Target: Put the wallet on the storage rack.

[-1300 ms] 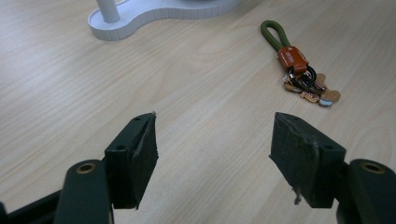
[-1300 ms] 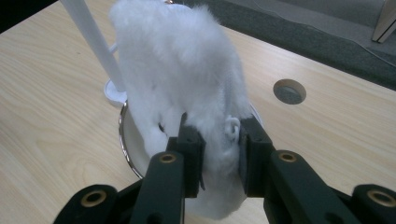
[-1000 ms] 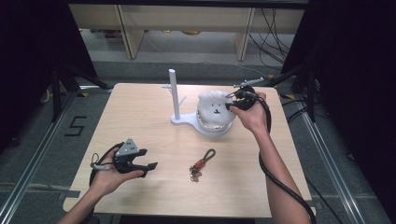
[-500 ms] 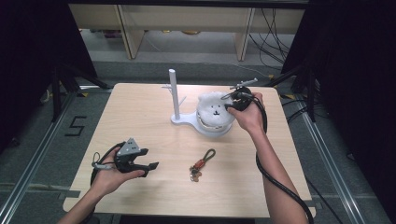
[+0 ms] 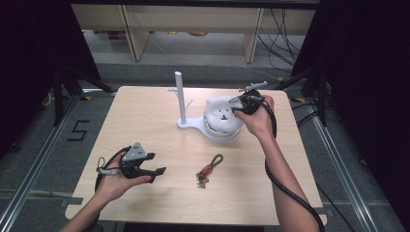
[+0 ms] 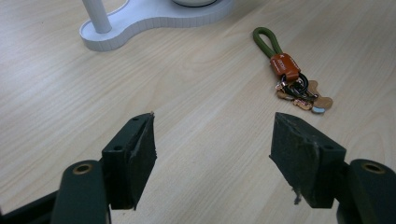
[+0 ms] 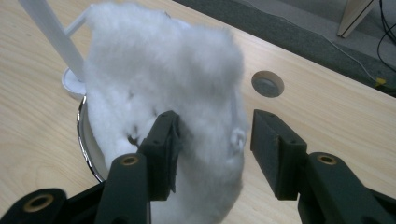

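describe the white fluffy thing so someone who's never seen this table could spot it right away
On the wooden table, look at the far right part, where a white stand with an upright post sits. The white plush rests in the stand's round dish, beside the post: furry, with a small dark face, unlike the hard smooth stand.

Right gripper (image 5: 240,104) fingers just opening; left gripper (image 5: 155,171) agape, hovering low

right claw (image 7: 212,140) just opened, plush (image 7: 168,107) released

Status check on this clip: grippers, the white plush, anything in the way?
Right gripper jaws just opened, plush between them, unpressed. Left gripper open, idle above table. Plush sits on bowl. Nothing blocking.
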### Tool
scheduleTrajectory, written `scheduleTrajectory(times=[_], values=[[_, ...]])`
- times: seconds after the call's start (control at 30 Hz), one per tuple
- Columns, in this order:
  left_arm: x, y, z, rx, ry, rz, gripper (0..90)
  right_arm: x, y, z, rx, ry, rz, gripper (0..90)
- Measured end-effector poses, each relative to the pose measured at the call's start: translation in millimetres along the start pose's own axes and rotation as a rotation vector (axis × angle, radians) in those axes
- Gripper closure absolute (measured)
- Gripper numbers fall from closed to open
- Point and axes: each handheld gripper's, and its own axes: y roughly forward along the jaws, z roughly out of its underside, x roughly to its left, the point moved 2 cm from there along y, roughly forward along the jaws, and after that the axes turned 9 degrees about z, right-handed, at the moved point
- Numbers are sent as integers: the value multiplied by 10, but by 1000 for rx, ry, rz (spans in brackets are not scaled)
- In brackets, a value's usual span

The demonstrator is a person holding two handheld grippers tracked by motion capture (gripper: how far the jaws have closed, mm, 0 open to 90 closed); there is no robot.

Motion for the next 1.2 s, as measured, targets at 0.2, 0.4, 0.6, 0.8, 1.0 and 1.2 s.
scheduleTrajectory(times=[0.2, 0.4, 0.6, 0.8, 1.0, 1.2], values=[[-22, 29, -19, 5, -1, 8, 301, -17, -26, 1, 3, 11, -4, 519], [-26, 31, -20, 12, 8, 11, 300, -24, -26, 1, -4, 7, 6, 513], [-14, 12, -16, 24, 20, 8, 299, -34, -34, -9, -18, -1, 9, 495], [-27, 31, -18, 9, 9, 11, 300, -40, -66, -11, -28, 11, 15, 478], [-62, 78, -45, 2, 8, 28, 299, -57, -117, -14, -19, 37, 17, 474], [-82, 97, -66, 8, 20, 29, 299, -99, -118, -9, -34, 16, 15, 470]])
